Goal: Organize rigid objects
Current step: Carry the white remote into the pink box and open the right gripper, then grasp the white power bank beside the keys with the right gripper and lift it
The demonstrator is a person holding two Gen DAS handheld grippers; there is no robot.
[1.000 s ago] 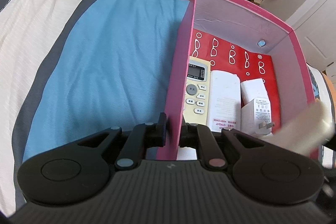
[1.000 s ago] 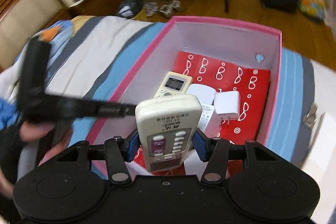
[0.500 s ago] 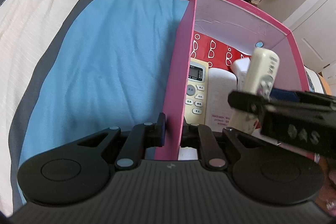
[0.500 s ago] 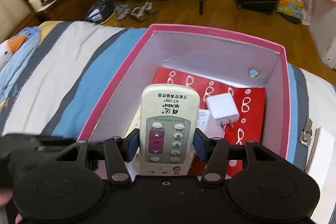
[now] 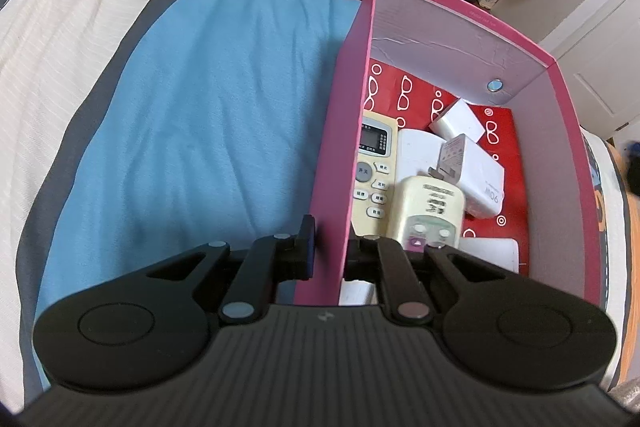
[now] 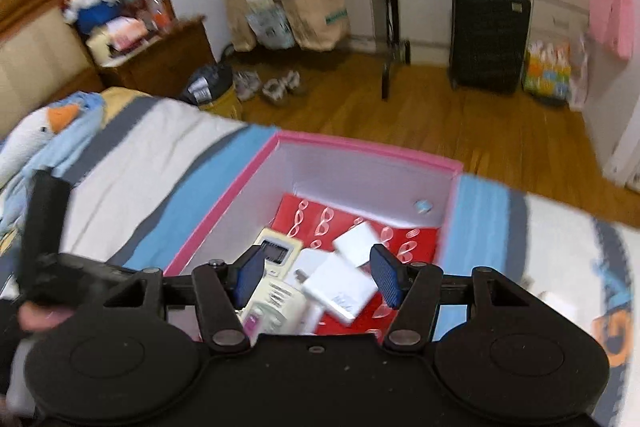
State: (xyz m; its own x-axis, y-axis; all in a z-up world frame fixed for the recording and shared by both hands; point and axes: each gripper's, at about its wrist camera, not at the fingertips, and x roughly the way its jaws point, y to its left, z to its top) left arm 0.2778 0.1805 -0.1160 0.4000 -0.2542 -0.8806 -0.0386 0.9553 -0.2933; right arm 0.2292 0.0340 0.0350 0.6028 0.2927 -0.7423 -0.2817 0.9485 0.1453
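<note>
The left gripper [image 5: 326, 247] is clamped on the near end of the left wall of the pink box [image 5: 460, 15], one finger outside over the blue stripe of the bedspread [image 5: 200, 115] and the other inside. The box sits on the bed, lined with a red sheet printed with white spectacles [image 5: 404, 91].

Inside, a cream remote with a display [image 5: 372, 163] lies along the left wall. Just right of it a second remote with a purple button [image 5: 430, 213] rests tilted on top of the other things, touching a white charger [image 5: 476, 175] whose prongs point towards it. A smaller white adapter [image 5: 458, 121] lies farther back (near the round metal stud on the far wall).

The right gripper [image 6: 316, 277] hangs above the box's near end, its fingers apart and widening, with nothing between them; that view is motion-blurred.
</note>
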